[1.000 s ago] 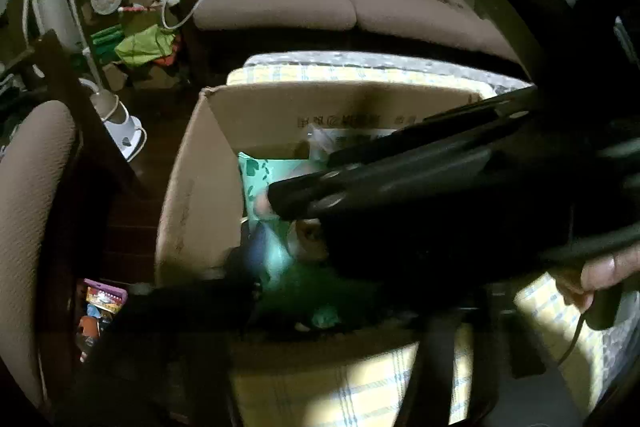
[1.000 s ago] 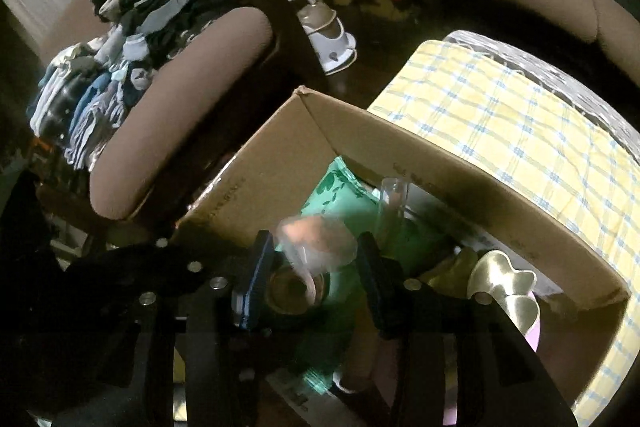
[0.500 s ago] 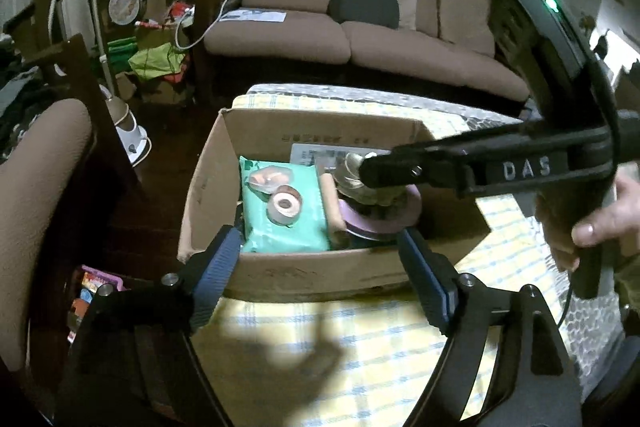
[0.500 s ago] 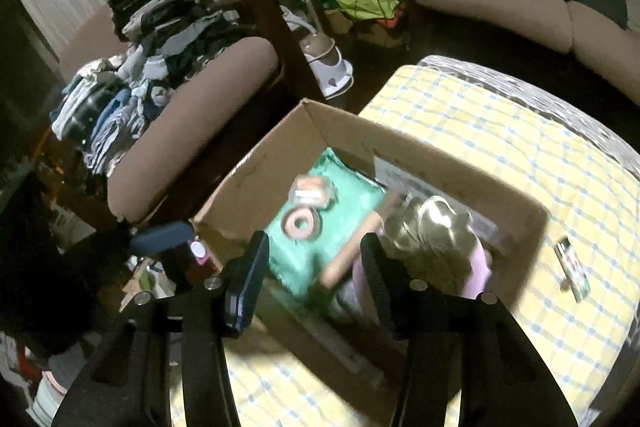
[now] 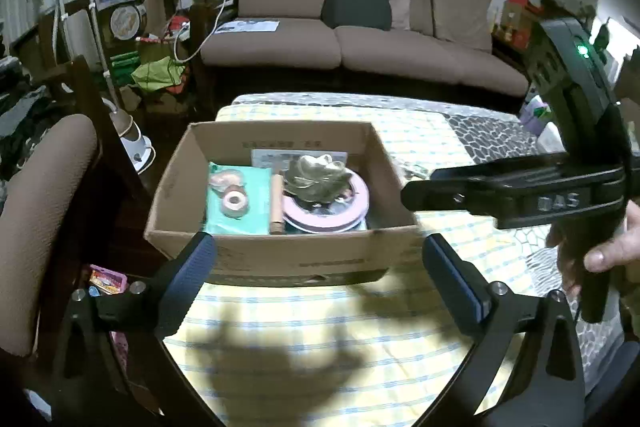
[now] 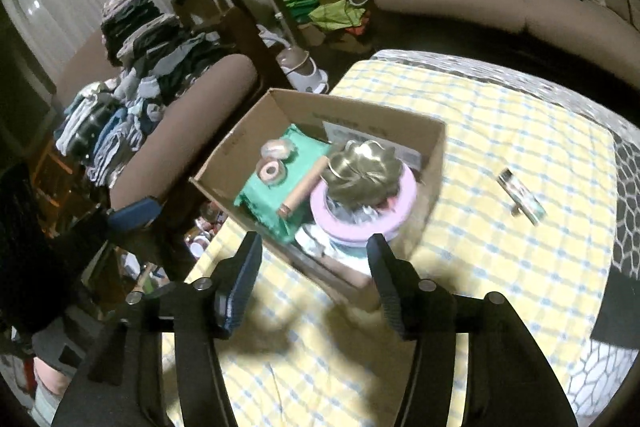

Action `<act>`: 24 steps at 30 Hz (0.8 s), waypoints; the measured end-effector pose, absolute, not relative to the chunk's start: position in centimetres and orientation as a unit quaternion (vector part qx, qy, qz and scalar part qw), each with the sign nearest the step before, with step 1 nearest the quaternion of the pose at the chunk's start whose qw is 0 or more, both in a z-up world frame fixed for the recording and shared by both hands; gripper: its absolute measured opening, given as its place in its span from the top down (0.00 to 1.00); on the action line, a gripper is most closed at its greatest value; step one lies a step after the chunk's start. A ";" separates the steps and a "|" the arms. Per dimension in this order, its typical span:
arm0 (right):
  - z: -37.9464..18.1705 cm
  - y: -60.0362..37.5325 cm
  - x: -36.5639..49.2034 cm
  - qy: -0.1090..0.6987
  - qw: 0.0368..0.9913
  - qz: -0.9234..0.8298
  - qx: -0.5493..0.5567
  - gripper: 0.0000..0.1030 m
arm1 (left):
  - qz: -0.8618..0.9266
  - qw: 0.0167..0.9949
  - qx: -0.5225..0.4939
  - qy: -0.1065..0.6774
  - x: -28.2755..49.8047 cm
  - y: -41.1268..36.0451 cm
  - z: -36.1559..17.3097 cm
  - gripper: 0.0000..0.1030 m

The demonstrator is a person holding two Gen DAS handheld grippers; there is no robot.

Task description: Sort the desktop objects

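A cardboard box (image 5: 280, 255) stands on the yellow checked tablecloth (image 5: 320, 339); it also shows in the right wrist view (image 6: 240, 151). Inside lie a green pack (image 5: 244, 215), two tape rolls (image 5: 234, 203), a wooden stick (image 5: 276, 203), a pink round tin (image 5: 352, 207) and a gold leaf-shaped dish (image 5: 316, 179). My left gripper (image 5: 316, 267) is open and empty in front of the box. My right gripper (image 6: 316, 275) is open and empty above the box's near corner. A small flat packet (image 6: 522, 197) lies on the cloth right of the box.
A brown sofa (image 5: 360, 47) stands behind the table. A brown chair back (image 6: 184, 131) with piled clothes (image 6: 132, 67) is left of the box. The other gripper's body (image 5: 520, 195), held by a hand, crosses the right of the left wrist view.
Both grippers pulled back and up out of the box. The right gripper let go of a tape roll, which now lies on the green pack.
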State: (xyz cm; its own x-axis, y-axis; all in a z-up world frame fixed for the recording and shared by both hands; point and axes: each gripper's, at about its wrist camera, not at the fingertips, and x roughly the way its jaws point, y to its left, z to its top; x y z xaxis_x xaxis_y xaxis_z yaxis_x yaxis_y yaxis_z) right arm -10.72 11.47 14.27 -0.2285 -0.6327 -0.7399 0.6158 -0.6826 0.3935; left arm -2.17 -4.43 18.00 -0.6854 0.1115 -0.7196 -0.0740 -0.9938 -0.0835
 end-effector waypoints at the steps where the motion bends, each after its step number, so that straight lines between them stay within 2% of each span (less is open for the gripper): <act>1: 14.2 12.2 -10.6 -0.017 0.398 -0.783 0.477 0.22 | 0.917 0.052 -0.395 -0.024 -2.2 -4.0 18.0 0.00; 2: 14.1 13.0 -10.4 -0.022 0.397 -0.784 0.476 0.09 | 0.916 0.053 -0.397 -0.025 -2.1 -3.3 18.0 0.00; 4: 13.9 14.4 -9.9 -0.015 0.388 -0.791 0.473 0.00 | 0.916 0.051 -0.397 -0.025 -2.0 -2.3 17.8 0.00; 15: 13.3 23.5 -7.8 -0.018 0.356 -0.819 0.450 0.00 | 0.912 0.073 -0.401 -0.049 -1.7 4.0 16.4 0.00; 24: 11.1 30.7 -7.5 -0.007 0.305 -0.859 0.412 0.00 | 0.906 0.099 -0.403 -0.083 -1.6 9.2 10.5 0.00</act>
State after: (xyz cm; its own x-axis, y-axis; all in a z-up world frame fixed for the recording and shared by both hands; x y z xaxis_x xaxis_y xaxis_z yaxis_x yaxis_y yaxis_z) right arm -7.48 30.65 11.14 -0.4749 -0.5301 -0.7024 0.5184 -0.8135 0.2634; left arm -1.61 9.23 10.54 -0.6550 0.2456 -0.7146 -0.1123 -0.9668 -0.2294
